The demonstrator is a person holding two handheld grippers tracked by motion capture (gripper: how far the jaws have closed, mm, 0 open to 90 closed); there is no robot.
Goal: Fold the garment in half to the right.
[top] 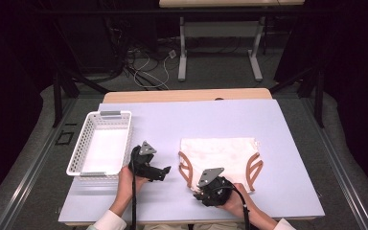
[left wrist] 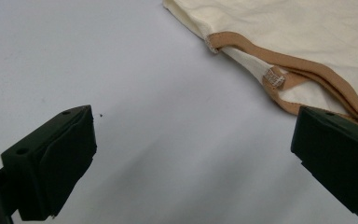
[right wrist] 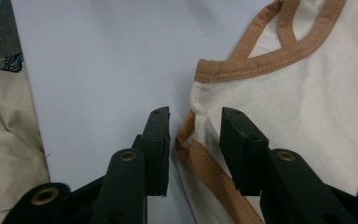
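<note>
Between right tool jaws: garment tan-trimmed edge; left tool beside it

Overhead forward-down; two close gripper-mounted views.

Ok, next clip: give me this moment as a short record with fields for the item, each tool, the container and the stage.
item: cream cloth bag with tan straps, lying flat on the table
left tool: jaws wide open above bare table, pointed toward the bag's strap edge, apart from it
right tool: jaws open, straddling the bag's corner edge and strap, not closed on it
container: white basket at table left
stage: grasp not yet made
</note>
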